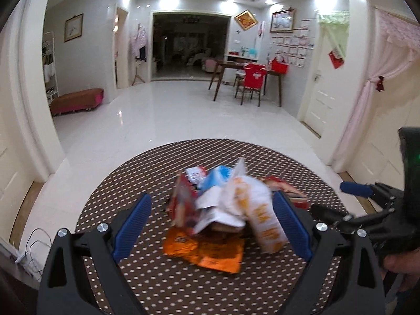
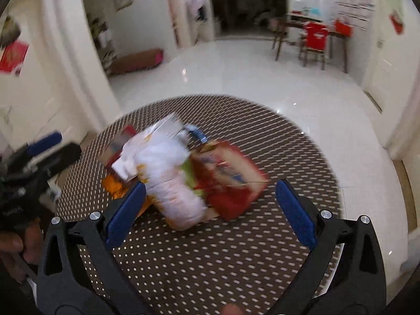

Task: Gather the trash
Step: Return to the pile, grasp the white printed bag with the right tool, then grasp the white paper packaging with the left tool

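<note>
A pile of crumpled snack wrappers (image 1: 225, 210) lies on a round brown table with white dots (image 1: 157, 275). The pile holds a white and orange bag (image 1: 252, 202), a red wrapper (image 1: 183, 204), an orange wrapper (image 1: 210, 252) and a blue one (image 1: 215, 176). My left gripper (image 1: 212, 225) is open, its blue fingers either side of the pile. In the right wrist view the same pile (image 2: 183, 173) shows blurred, with a red packet (image 2: 231, 181) on its right. My right gripper (image 2: 210, 210) is open around the pile's near side.
The right gripper shows at the right edge of the left wrist view (image 1: 367, 204); the left one shows at the left of the right wrist view (image 2: 34, 162). Beyond the table are a white tiled floor (image 1: 183, 110), a wooden table with a red-covered chair (image 1: 252, 81) and a low bench (image 1: 76, 101).
</note>
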`<state>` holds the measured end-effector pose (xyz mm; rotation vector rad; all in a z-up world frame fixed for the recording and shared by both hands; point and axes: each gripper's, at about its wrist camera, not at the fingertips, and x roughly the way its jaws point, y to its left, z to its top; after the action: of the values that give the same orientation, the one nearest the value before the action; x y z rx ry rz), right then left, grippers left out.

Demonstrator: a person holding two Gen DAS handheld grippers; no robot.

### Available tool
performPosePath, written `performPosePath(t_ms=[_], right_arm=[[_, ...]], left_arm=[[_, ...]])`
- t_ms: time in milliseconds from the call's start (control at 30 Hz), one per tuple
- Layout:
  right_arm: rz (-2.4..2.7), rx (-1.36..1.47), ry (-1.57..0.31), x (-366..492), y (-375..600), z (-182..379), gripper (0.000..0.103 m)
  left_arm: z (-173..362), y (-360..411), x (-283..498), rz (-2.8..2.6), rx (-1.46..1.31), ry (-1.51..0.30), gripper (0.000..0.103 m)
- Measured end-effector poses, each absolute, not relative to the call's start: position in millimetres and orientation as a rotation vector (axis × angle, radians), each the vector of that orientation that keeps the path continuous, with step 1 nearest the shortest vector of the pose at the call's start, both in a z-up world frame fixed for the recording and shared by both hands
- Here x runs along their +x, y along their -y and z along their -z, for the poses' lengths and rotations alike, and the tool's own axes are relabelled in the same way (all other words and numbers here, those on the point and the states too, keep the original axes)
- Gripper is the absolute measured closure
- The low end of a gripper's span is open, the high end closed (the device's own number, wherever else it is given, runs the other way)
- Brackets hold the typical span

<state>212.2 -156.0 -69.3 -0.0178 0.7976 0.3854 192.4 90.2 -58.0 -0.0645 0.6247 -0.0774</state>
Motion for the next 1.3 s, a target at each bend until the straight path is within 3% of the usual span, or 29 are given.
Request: performPosePath(t_ms=[300, 367, 400, 433, 867, 900, 967, 1000, 1300], right_arm=[[-0.464, -0.155, -0.868, 238.8, 100.0, 114.8, 0.008], [-0.483, -0.156, -0.885, 243.4, 99.6, 121.0, 0.028], [-0.513, -0.135, -0.9, 245.5, 100.7, 124.4, 0.054], [-0.533, -0.109, -0.911, 248.8, 102.9, 125.5, 0.06], [-0.585, 0.215, -0.803, 254.9, 188.4, 81.7, 0.061], [-0.58, 0.223, -0.795, 255.0, 192.9, 79.7, 0.061], [-0.571, 0.23, -0.787, 256.5, 198.3, 76.2, 0.061], [-0.568, 0.235, -0.784, 255.9, 203.4, 76.4, 0.061], [-0.537, 0.28, -0.765, 255.1, 231.1, 74.7, 0.061]], left_arm=[[66.7, -101.6, 213.2, 0.061, -0.066, -0.647, 0.011], [70.6, -101.0, 217.2, 0.067, -0.059, -0.65, 0.011], [72.8, -99.0, 218.4, 0.07, -0.055, -0.652, 0.011], [73.4, -96.6, 221.0, 0.075, -0.05, -0.654, 0.011], [107.7, -45.2, 277.4, 0.13, 0.144, -0.786, 0.012], [111.4, -43.9, 281.6, 0.133, 0.15, -0.8, 0.014], [120.8, -42.5, 290.0, 0.144, 0.156, -0.848, 0.042], [125.3, -43.0, 293.3, 0.152, 0.151, -0.872, 0.046], [107.2, -63.2, 289.0, 0.223, 0.021, -0.836, 0.048]])
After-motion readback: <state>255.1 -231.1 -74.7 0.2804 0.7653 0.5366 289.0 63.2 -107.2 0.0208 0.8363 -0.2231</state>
